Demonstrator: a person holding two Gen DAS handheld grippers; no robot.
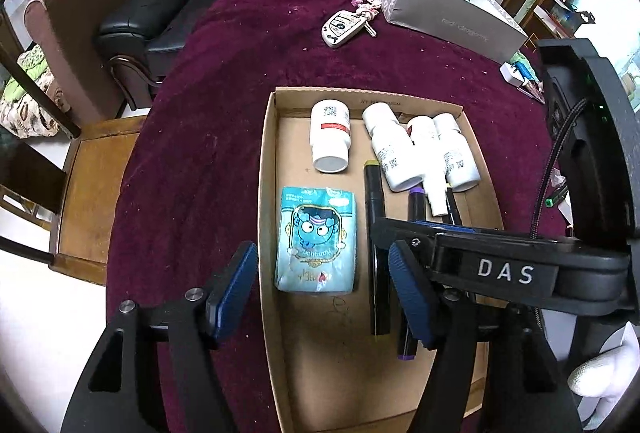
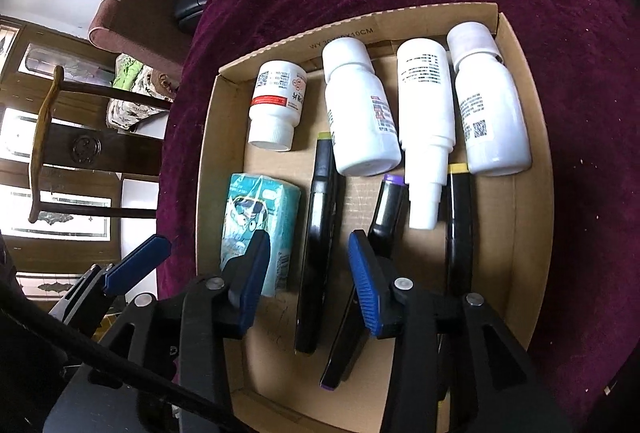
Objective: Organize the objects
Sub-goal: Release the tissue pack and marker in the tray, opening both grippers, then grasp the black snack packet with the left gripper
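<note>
4 white bottles [image 1: 329, 137], tissue pack [image 1: 316, 239], markers lie inside cardboard box [image 1: 268, 169]. Left wrist view: left gripper [image 1: 324, 293] released, empty, over pack. Right wrist view: right gripper [image 2: 308, 285] released, straddling black marker [image 2: 316, 245]; lowering risks nudging purple-capped marker [image 2: 360, 273] askew.

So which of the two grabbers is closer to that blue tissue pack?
Left. The left gripper is open straddling the tissue pack from above, while the right gripper is open over the black markers beside it.

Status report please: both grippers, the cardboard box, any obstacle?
Left gripper open over tissue pack. Right gripper open above black marker. Cardboard box loaded, nothing blocking.
</note>
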